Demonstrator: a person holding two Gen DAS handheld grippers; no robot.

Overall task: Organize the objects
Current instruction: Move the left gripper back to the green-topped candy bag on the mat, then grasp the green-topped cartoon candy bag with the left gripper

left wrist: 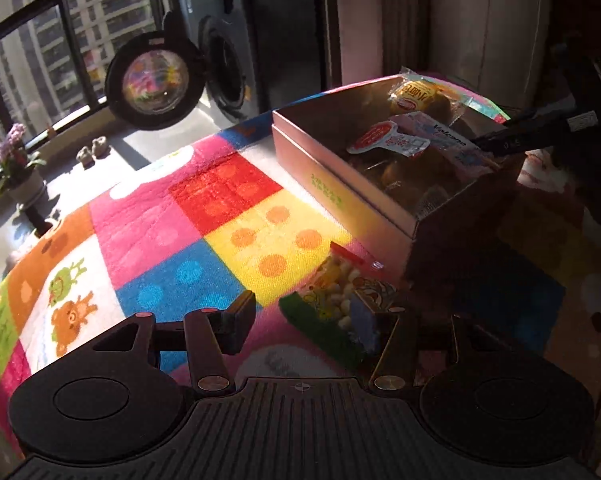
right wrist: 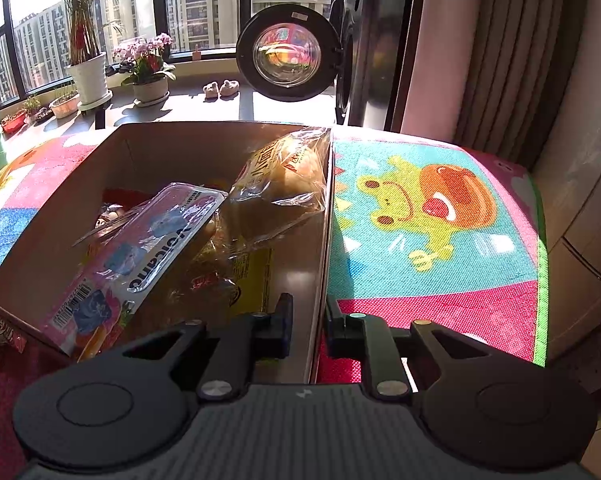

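Note:
A cardboard box [left wrist: 340,184] full of snack packs stands on a colourful mat. In the right wrist view my right gripper [right wrist: 307,326] is shut on the box's right wall [right wrist: 324,240], one finger inside, one outside. Inside lie a pink "Volcano" pack [right wrist: 140,256] and a clear bread bag [right wrist: 284,176]. In the left wrist view my left gripper [left wrist: 320,320] is open around a small snack bag [left wrist: 340,300] with a green edge, lying on the mat in front of the box. The right gripper's body [left wrist: 540,128] shows at the box's far side.
The patterned mat [left wrist: 180,232] covers the table. A washing machine with an open round door [right wrist: 288,52] stands behind. Potted plants [right wrist: 148,68] line the window sill. A curtain [right wrist: 500,60] hangs at the right.

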